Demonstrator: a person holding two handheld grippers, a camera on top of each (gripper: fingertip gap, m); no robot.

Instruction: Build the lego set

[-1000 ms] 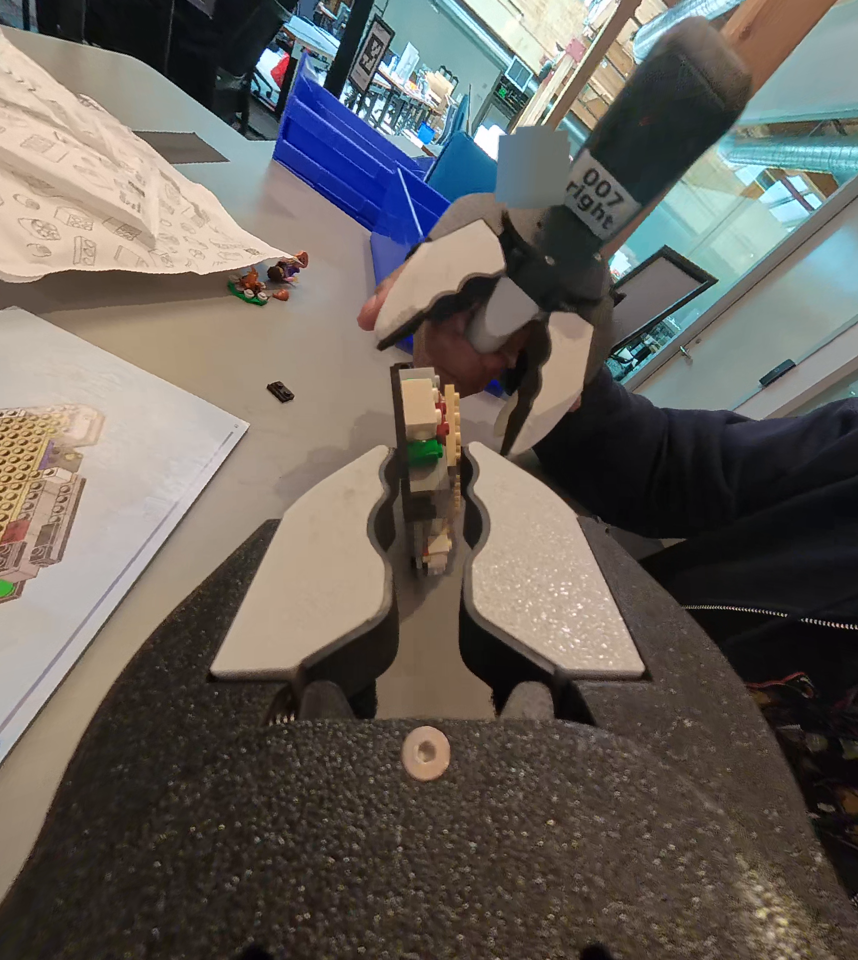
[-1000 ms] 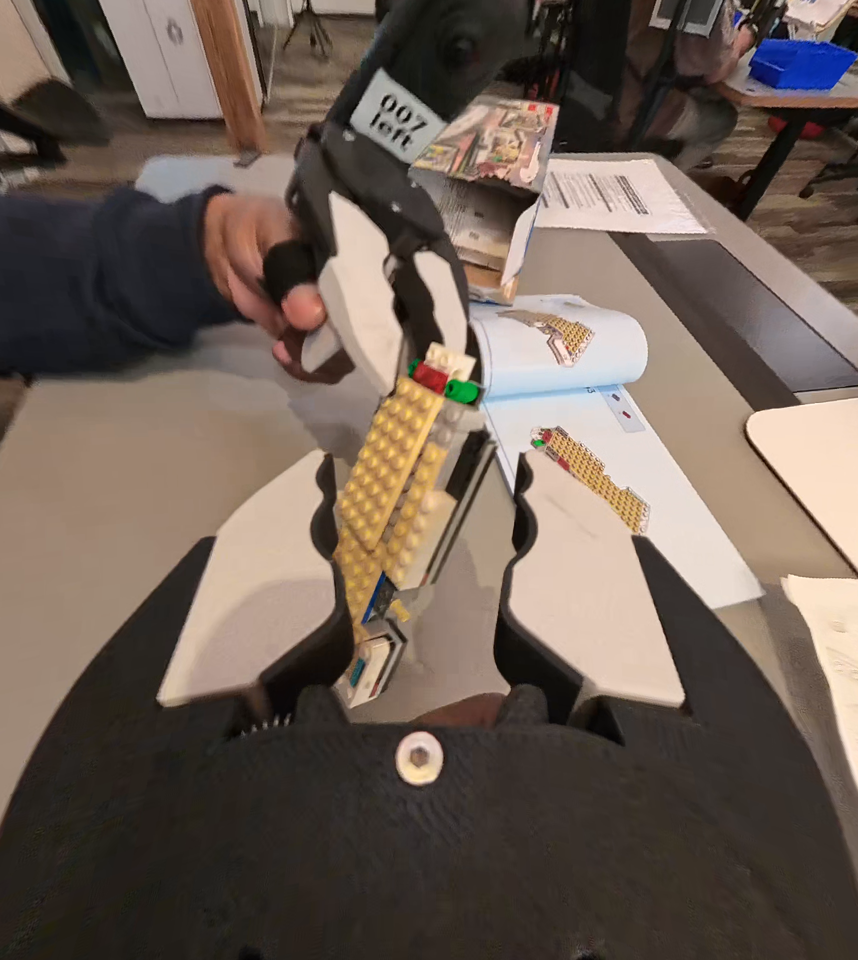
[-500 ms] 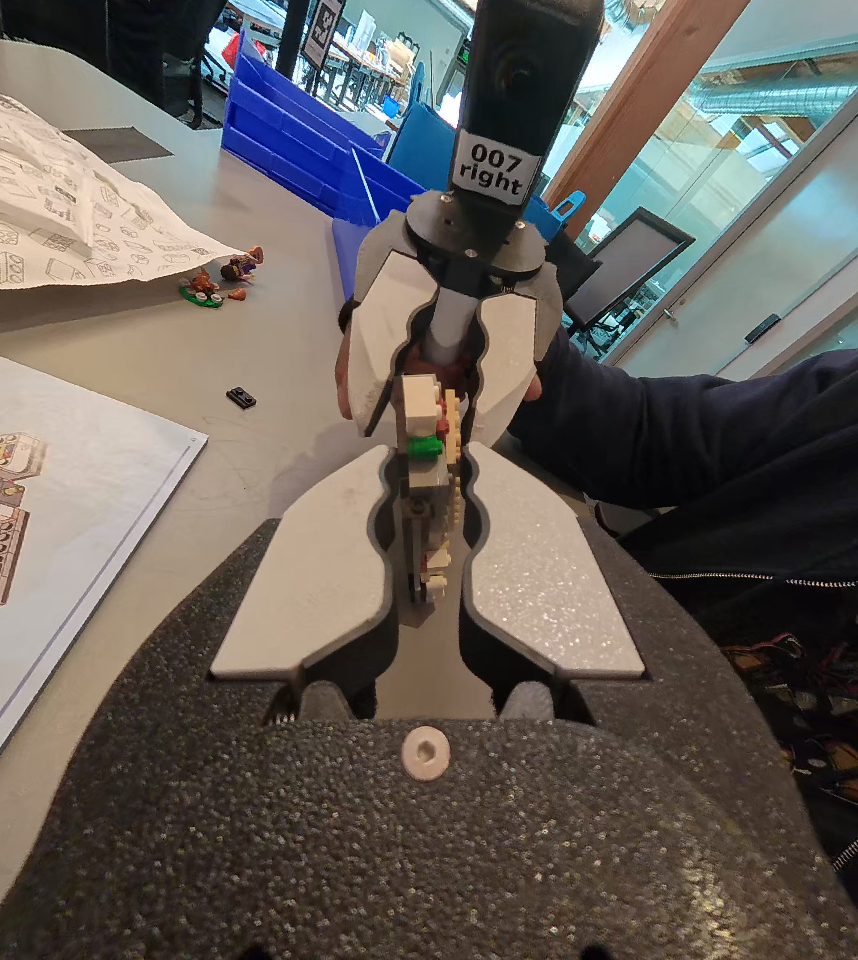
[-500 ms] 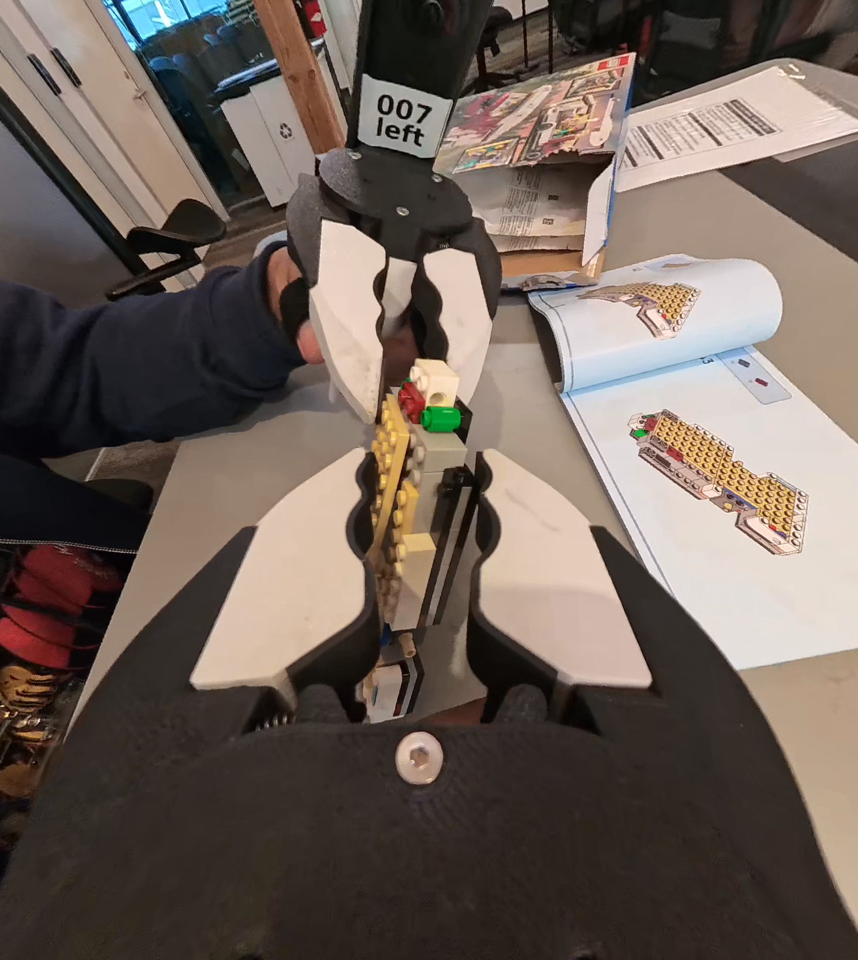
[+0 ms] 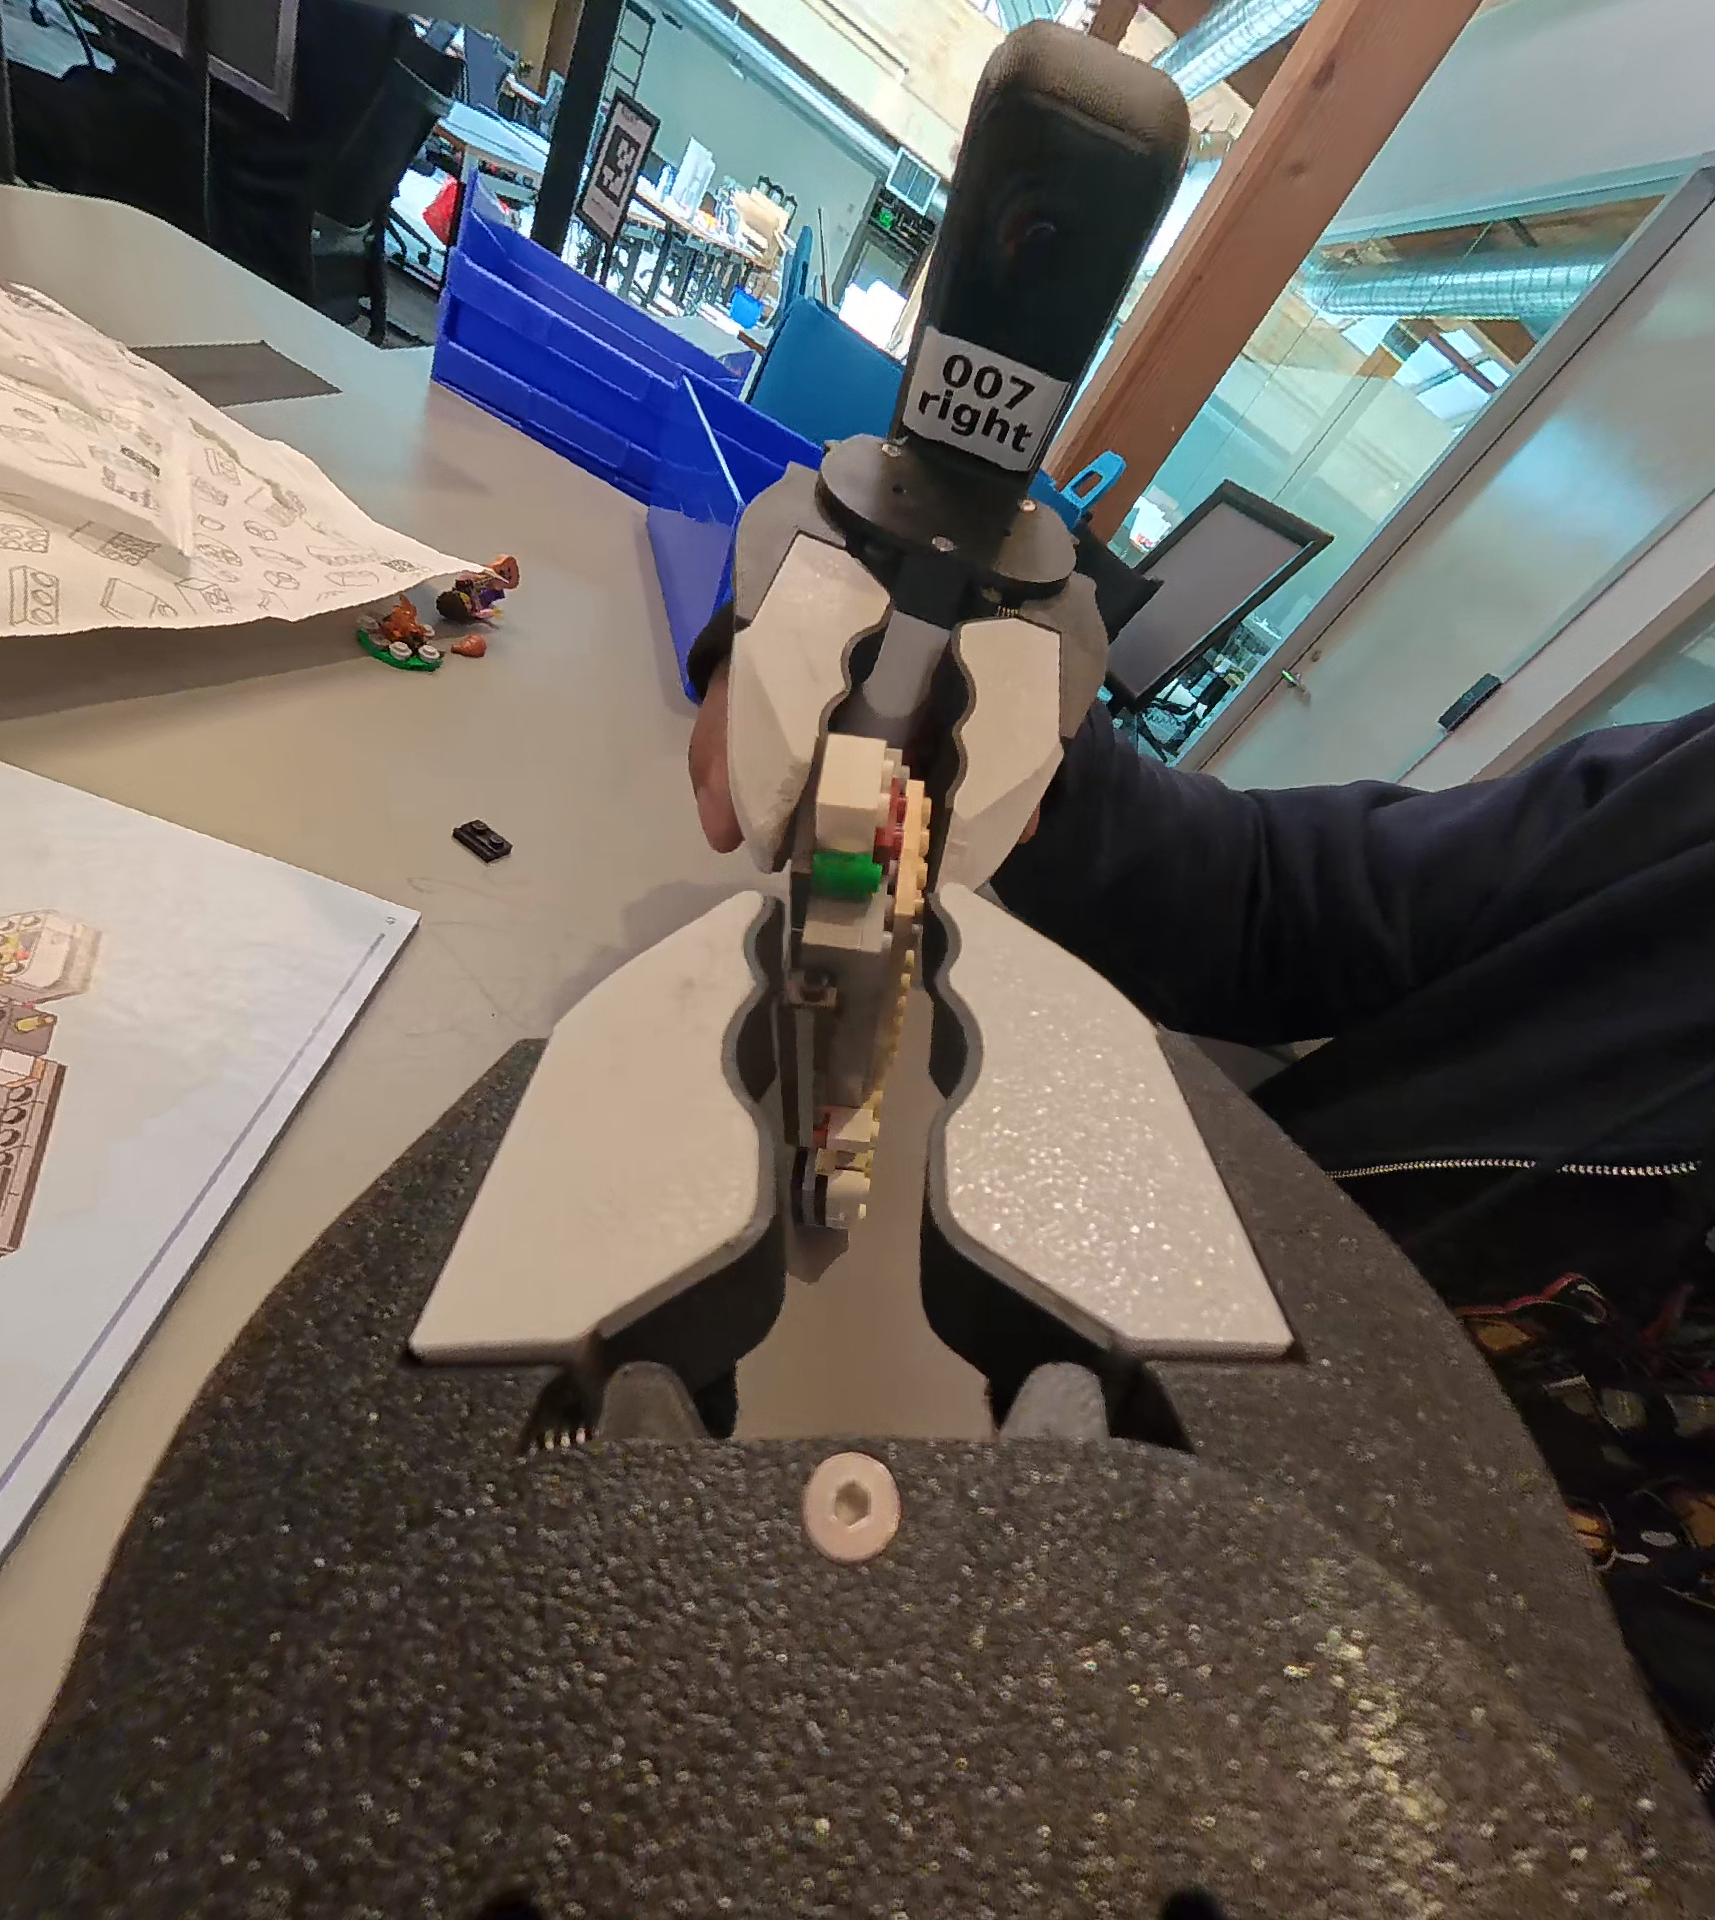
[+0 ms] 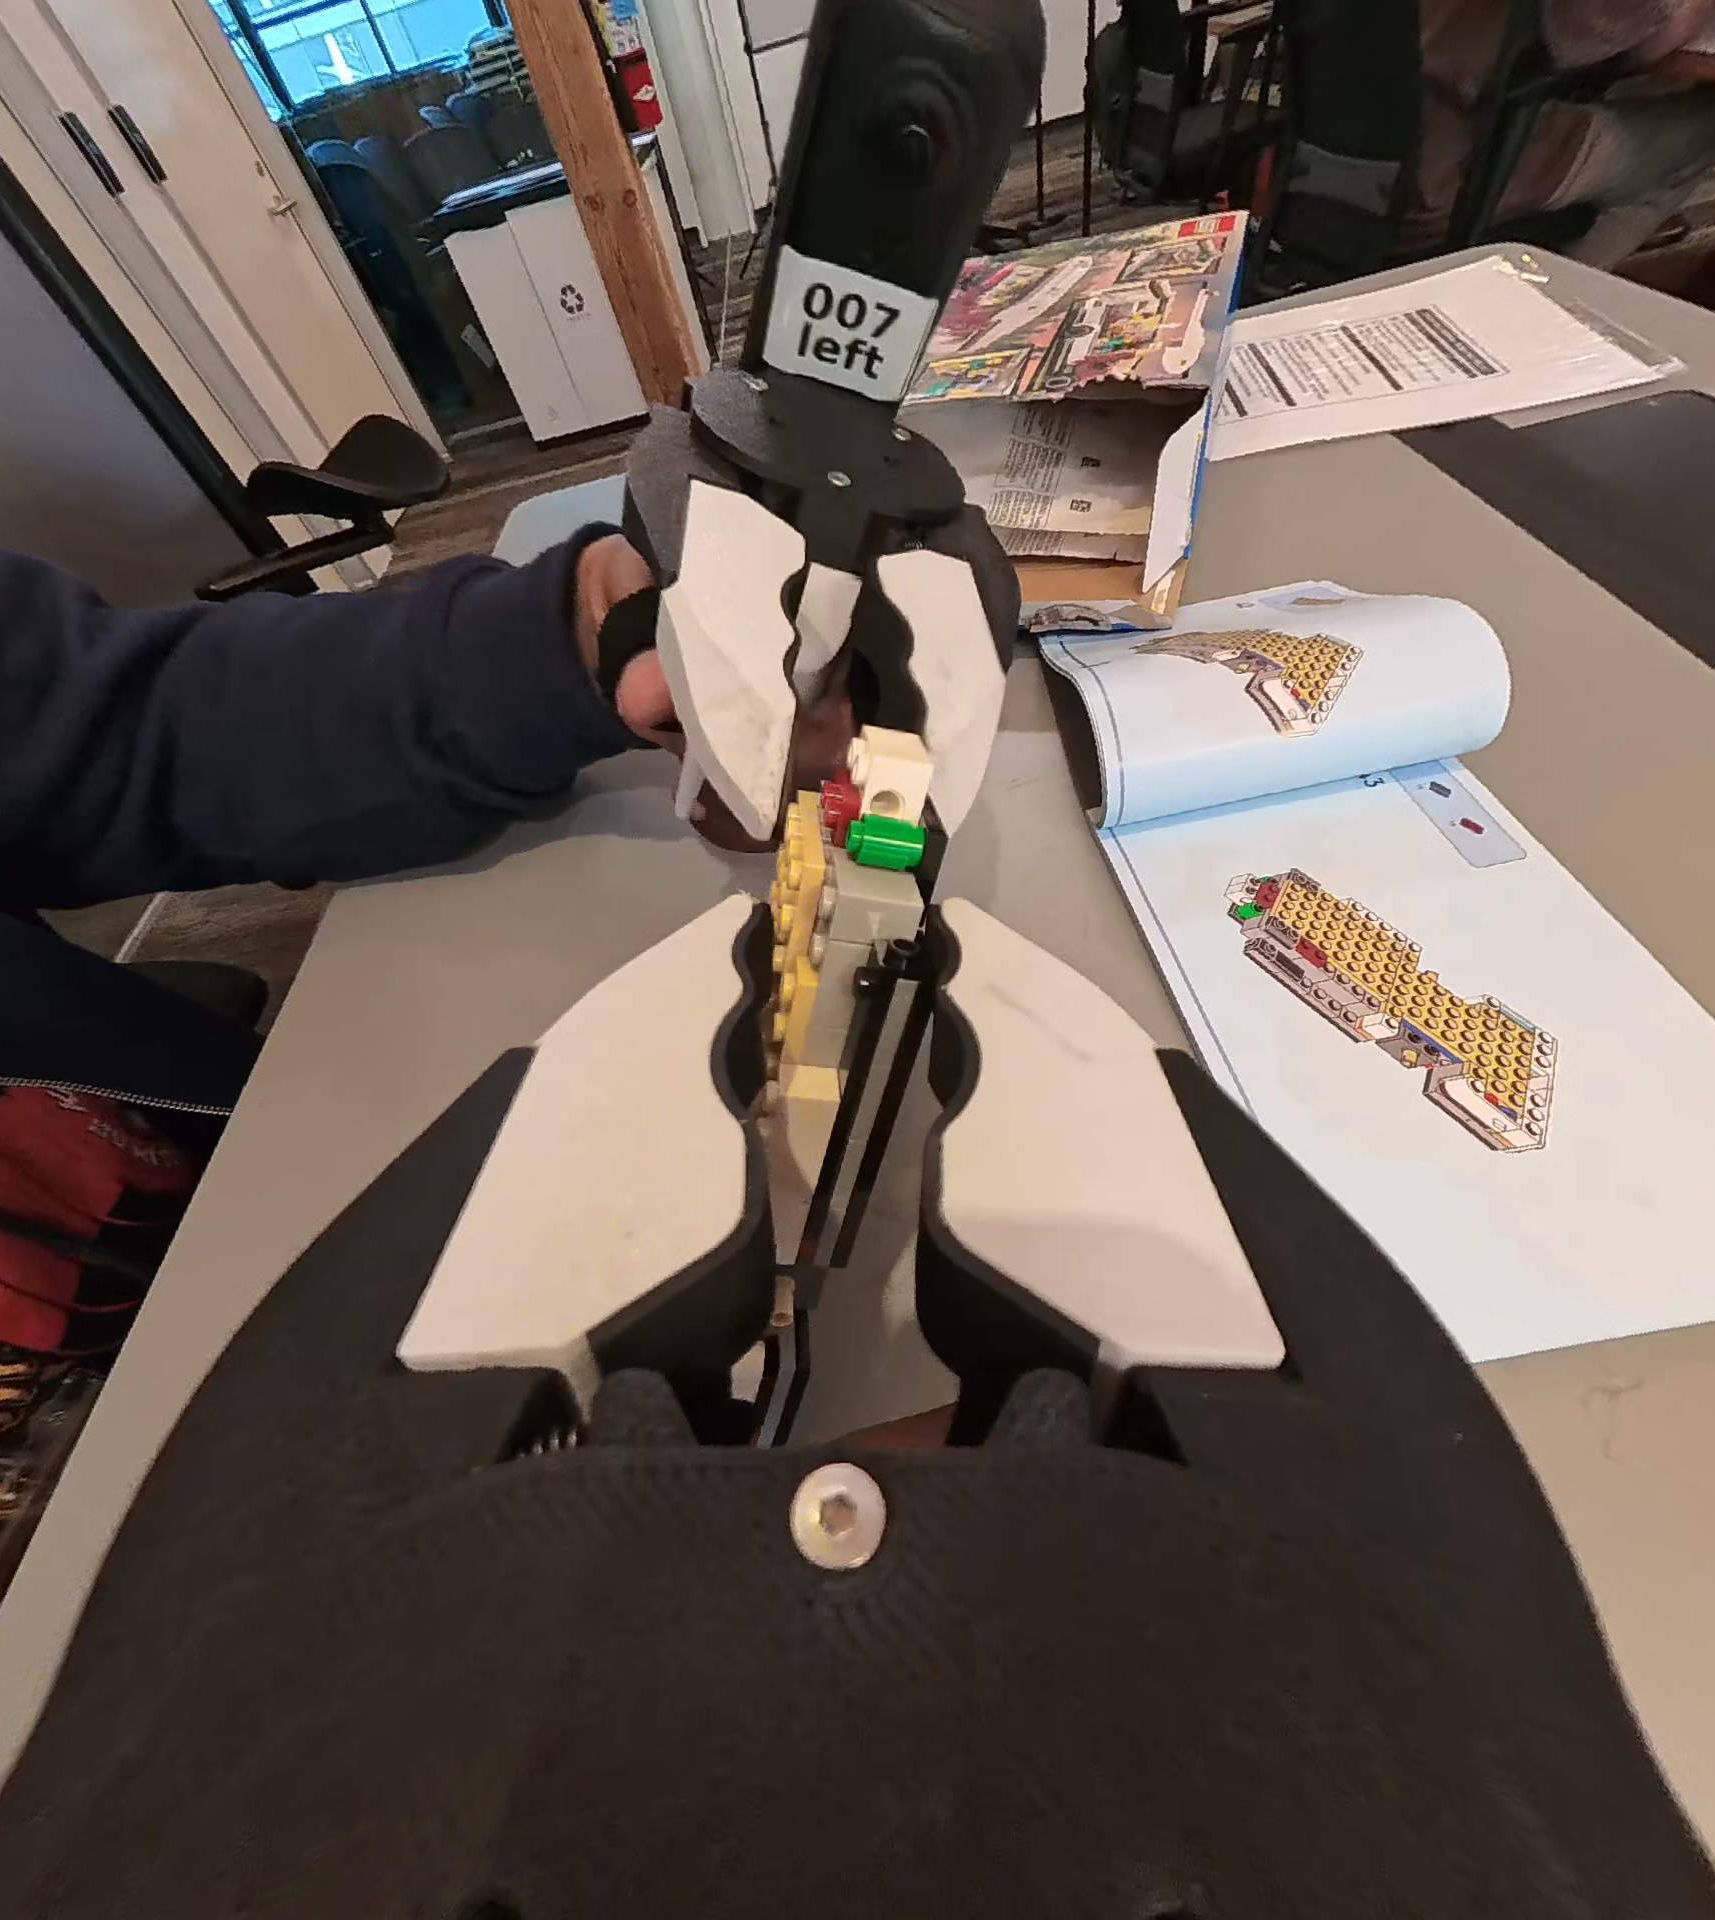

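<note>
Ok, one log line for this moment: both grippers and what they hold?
left gripper: shut on brick model | right gripper: shut on same model, opposite end | model: on edge, above table | booklet: open

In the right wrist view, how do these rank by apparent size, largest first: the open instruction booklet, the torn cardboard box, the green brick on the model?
1. Open instruction booklet, largest.
2. Torn cardboard box; it lies farther from the camera, so its true size may be closer to the booklet's.
3. Green brick on the brick model, clearly smallest although it is nearest.
</note>
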